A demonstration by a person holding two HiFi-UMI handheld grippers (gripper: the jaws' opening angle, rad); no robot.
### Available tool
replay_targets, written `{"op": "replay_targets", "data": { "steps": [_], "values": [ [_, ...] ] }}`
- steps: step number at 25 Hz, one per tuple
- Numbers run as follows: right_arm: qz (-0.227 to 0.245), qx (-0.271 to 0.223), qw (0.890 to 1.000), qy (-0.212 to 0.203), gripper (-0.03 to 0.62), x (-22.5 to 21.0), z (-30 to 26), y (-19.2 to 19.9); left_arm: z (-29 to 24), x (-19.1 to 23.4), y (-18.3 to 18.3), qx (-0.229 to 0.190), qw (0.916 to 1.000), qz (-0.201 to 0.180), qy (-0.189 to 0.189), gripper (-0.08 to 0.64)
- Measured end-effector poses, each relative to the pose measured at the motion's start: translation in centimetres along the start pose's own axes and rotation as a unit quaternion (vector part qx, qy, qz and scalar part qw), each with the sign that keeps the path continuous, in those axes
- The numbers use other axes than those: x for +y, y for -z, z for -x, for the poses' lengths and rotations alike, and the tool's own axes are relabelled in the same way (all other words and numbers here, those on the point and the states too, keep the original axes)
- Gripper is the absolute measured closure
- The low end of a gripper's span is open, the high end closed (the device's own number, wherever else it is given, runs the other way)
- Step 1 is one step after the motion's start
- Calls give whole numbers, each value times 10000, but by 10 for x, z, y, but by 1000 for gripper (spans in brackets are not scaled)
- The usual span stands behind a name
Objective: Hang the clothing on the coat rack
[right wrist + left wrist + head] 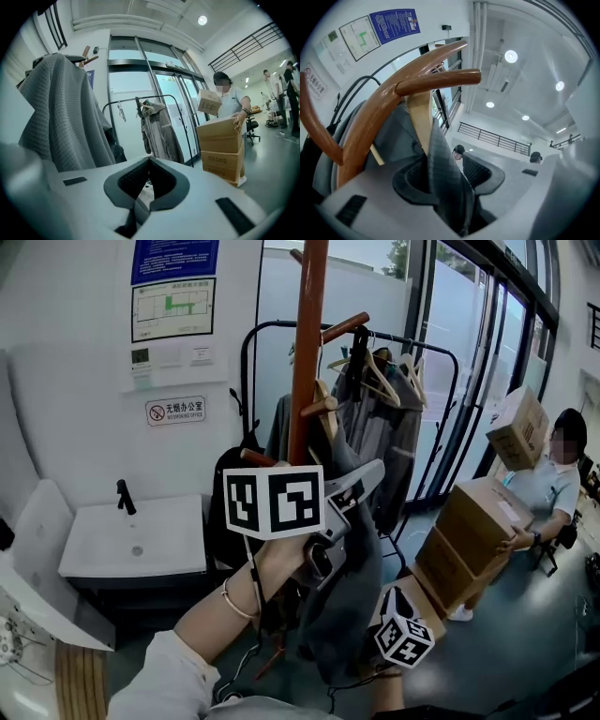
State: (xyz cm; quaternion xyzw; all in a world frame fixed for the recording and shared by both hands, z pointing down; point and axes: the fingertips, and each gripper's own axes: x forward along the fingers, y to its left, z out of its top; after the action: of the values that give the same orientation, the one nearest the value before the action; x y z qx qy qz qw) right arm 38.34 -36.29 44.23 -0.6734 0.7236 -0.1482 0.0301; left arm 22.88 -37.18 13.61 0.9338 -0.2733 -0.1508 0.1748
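Observation:
A grey knit garment [349, 606] hangs down the wooden coat rack [307, 352], draped over its pegs. My left gripper [366, 480] reaches up to it from below, right beside the pole. In the left gripper view a fold of the grey garment [443, 159] stands between the jaws, which are open with a gap on the right side, under a curved peg [436, 82]. My right gripper [149, 160] is shut and empty. It is low and right of the garment [61, 117]. Its marker cube [405, 638] shows in the head view.
Behind the rack stands a black clothes rail [441, 362] with a grey jacket [389, 437] on hangers. At the right a person [548, 484] handles stacked cardboard boxes [478, 531]. A white sink [136, 540] is at the left wall. Glass doors run along the right.

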Motion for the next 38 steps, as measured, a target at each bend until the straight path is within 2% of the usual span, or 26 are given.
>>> {"op": "replay_targets", "data": {
  "steps": [4,11,17,22,28,38],
  "values": [
    [74,53,10000,-6,569,7,-4,3,10,-1,0,59,9996,-45,256,356],
    [277,133,9995,-14,569,28,-8,0,34,0,-5,26,9986,-106,512,356],
    [419,179,9989,63,569,43,-7,-1,57,5,-4,52,9975,74,698,352],
    [504,168,9985,130,569,53,-6,-1,77,4,-9,-158,9963,-155,826,350],
    [460,115,9985,289,569,69,4,2,111,15,-16,-306,9961,-585,585,350],
    [329,159,9951,921,569,72,23,22,158,78,24,67,9979,-644,24,351]
  ]
}}
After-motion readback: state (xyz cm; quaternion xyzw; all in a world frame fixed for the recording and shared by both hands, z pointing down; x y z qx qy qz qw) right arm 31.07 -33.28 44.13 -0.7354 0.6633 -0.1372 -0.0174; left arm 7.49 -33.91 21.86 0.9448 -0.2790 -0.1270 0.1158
